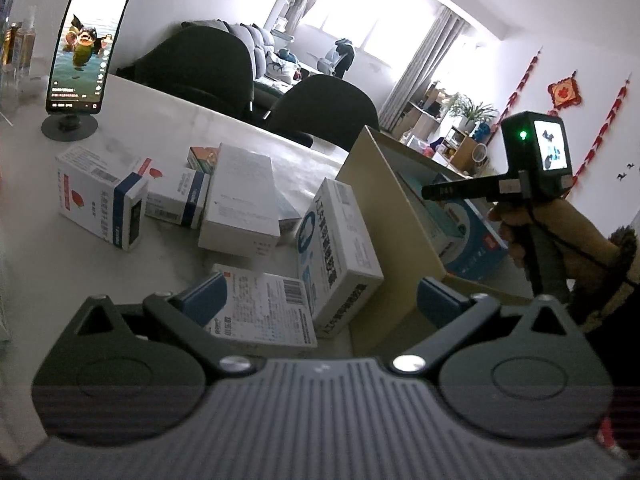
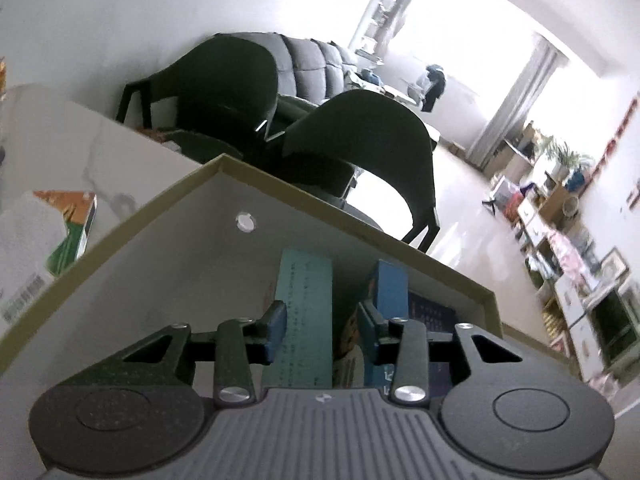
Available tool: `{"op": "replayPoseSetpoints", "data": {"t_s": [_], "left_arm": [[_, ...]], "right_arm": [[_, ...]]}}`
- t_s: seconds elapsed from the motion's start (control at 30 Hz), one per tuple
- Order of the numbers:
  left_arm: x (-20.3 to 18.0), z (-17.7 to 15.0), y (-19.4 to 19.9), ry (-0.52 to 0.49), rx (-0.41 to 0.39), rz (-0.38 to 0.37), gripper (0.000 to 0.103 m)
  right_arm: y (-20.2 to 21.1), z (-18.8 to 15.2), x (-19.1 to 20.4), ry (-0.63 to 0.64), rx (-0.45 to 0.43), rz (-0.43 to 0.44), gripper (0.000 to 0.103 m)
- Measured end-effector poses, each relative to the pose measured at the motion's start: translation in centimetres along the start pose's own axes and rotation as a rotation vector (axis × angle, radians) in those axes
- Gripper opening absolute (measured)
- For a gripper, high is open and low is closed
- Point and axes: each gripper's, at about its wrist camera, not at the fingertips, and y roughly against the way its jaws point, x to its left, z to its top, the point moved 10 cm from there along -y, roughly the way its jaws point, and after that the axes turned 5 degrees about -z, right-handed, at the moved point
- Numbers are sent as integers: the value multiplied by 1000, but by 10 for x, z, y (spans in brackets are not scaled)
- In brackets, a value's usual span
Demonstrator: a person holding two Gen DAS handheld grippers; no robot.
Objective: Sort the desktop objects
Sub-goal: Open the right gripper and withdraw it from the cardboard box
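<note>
A teal medicine box [image 2: 308, 304] stands on edge between my right gripper's [image 2: 322, 330] blue pads, which are shut on it, low inside the open cardboard storage box [image 2: 168, 264]. A blue box [image 2: 390, 284] stands just right of it in there. In the left wrist view a hand holds the right gripper's body [image 1: 520, 184] over the storage box [image 1: 384, 220]. My left gripper [image 1: 322, 300] hangs open over a flat white barcode box [image 1: 264, 312] and a white-and-blue box [image 1: 340, 248] that leans on the storage box. Its pads touch neither.
Several more white medicine boxes [image 1: 104, 196] lie scattered on the white table [image 1: 48, 280]. A phone on a round stand [image 1: 88, 44] plays a video at the back left. Two dark chairs [image 1: 320, 112] stand behind the table's far edge. An orange-green box [image 2: 68, 224] lies left of the storage box.
</note>
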Motion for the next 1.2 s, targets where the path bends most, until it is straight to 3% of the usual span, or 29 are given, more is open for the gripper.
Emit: {"op": "replayPoseSetpoints", "data": {"t_s": [0.13, 0.33, 0.5, 0.73, 1.0, 1.2], "left_arm": [[0, 0, 0, -1, 1, 0, 103], [0, 0, 1, 2, -4, 2, 103], [3, -1, 1, 7, 1, 8, 103], [10, 1, 5, 18, -6, 20, 103], [11, 0, 5, 25, -1, 21, 103], [17, 1, 4, 27, -2, 38, 103]], "right_arm": [[4, 2, 9, 69, -41, 29, 42], [4, 5, 43, 298, -86, 79, 31], [-9, -4, 67, 443, -57, 86, 31], [-38, -18, 70, 402, 69, 103, 31], [-47, -27, 69, 395, 106, 9, 30], [-49, -24, 67, 344, 104, 52, 33]]}}
